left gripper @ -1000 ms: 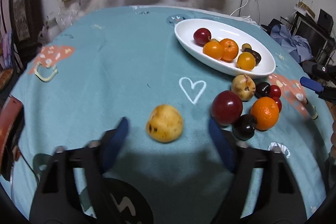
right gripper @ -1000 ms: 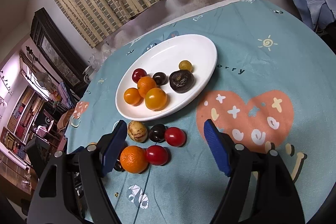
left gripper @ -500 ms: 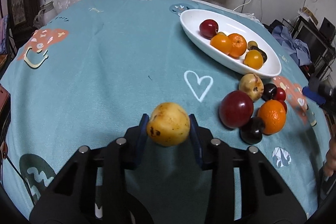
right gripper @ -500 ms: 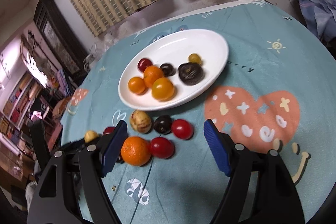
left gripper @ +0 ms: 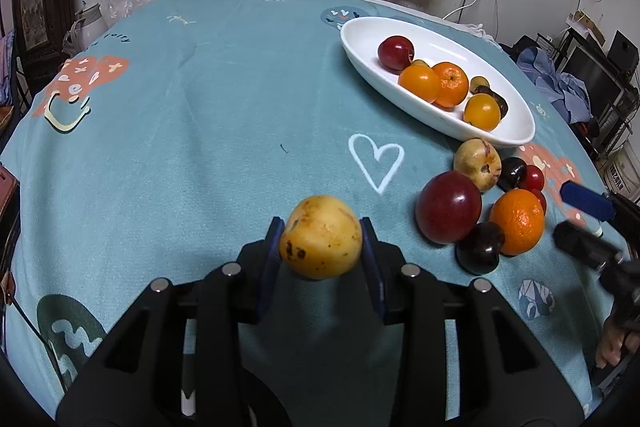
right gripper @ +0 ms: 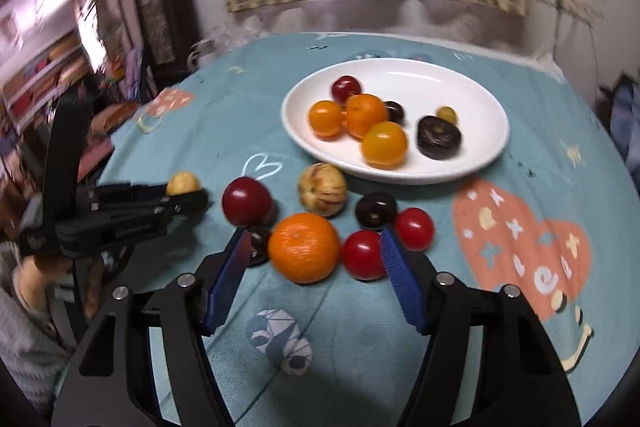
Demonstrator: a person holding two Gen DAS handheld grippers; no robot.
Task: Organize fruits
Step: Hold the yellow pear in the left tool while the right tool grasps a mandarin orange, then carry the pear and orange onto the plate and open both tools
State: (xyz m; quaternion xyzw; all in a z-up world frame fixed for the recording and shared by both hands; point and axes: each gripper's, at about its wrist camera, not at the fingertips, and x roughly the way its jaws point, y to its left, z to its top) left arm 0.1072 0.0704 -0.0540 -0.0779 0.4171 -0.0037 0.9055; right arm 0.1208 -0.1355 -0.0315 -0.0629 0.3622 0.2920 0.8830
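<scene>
Two grippers on the go here. Left gripper has its pads clamped on a yellow fruit, held just above the cloth. The white plate sits ahead and off to its right, well apart, with the loose pile in between, so I'd guess the carry has to swing right and clear the big plum. Right gripper is spread wide with nothing in it, pads either side of the orange and a red tomato. It's way nearer that pile, so those look like its job.
</scene>
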